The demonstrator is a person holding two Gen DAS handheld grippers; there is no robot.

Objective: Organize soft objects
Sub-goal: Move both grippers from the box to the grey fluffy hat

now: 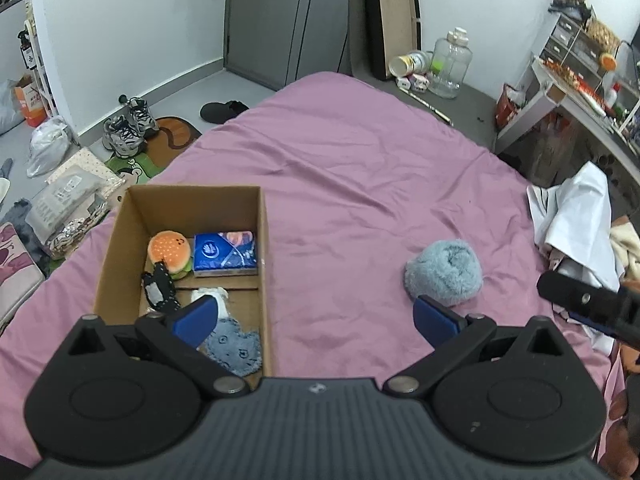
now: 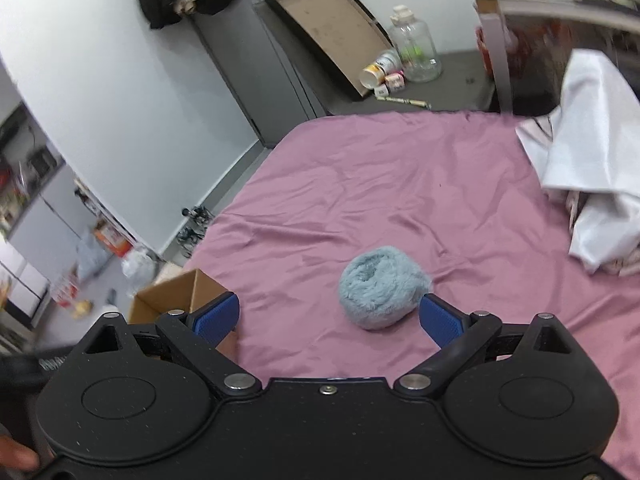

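Fluffy, long-piled blue-grey plush ball (image 2: 382, 292) on smooth, faintly sheened pink cloth sheet (image 2: 400, 184). Matt brown corrugated cardboard box (image 1: 120, 240), at 9 o'clock; inside, glossy plastic-wrapped tissue pack (image 1: 225, 253). Gripper fingertips (image 2: 216, 318): textured blue rubber.

bare pink sheet (image 1: 340, 168) between cardboard box (image 1: 120, 236) and fluffy ball (image 1: 444, 268).

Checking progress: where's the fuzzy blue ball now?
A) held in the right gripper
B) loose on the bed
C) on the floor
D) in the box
B: the ball lies on the bed, ahead of the open right gripper, outside the box.
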